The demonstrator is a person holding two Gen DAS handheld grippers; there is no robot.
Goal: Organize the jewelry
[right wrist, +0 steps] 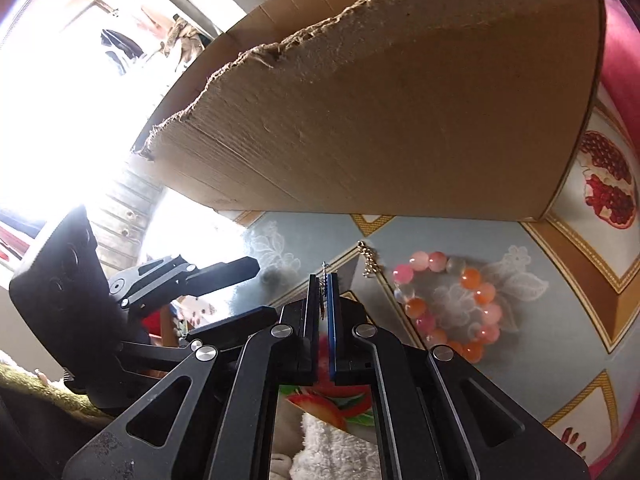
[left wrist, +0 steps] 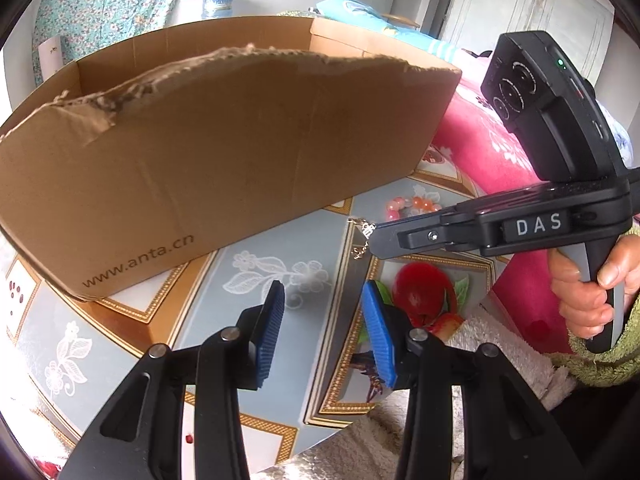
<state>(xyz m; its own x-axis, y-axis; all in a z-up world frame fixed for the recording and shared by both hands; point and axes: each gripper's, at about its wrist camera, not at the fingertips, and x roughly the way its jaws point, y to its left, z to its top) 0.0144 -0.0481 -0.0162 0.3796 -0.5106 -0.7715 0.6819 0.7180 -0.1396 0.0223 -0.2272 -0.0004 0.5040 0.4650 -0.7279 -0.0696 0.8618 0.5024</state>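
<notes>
A thin gold chain (left wrist: 361, 240) hangs from the tip of my right gripper (left wrist: 374, 238), which is shut on it. In the right wrist view the chain (right wrist: 323, 270) pokes out between the closed pads of my right gripper (right wrist: 323, 278), and a short beaded length (right wrist: 370, 260) trails just beyond. A pink and orange bead bracelet (right wrist: 452, 304) lies on the table to the right of that gripper; the bracelet (left wrist: 412, 204) also shows behind the gripper's tip. My left gripper (left wrist: 324, 292) hovers open over the table with nothing between its blue pads (left wrist: 380, 332). The open-topped cardboard box (left wrist: 240, 140) stands just behind both.
The box (right wrist: 400, 120) has a torn front rim. The patterned table cover (left wrist: 280, 240) carries fruit pictures. A pink blanket (left wrist: 480, 148) lies right of the table and a white towel (left wrist: 500, 344) at its near edge. A hand (left wrist: 584, 292) holds the right gripper's handle.
</notes>
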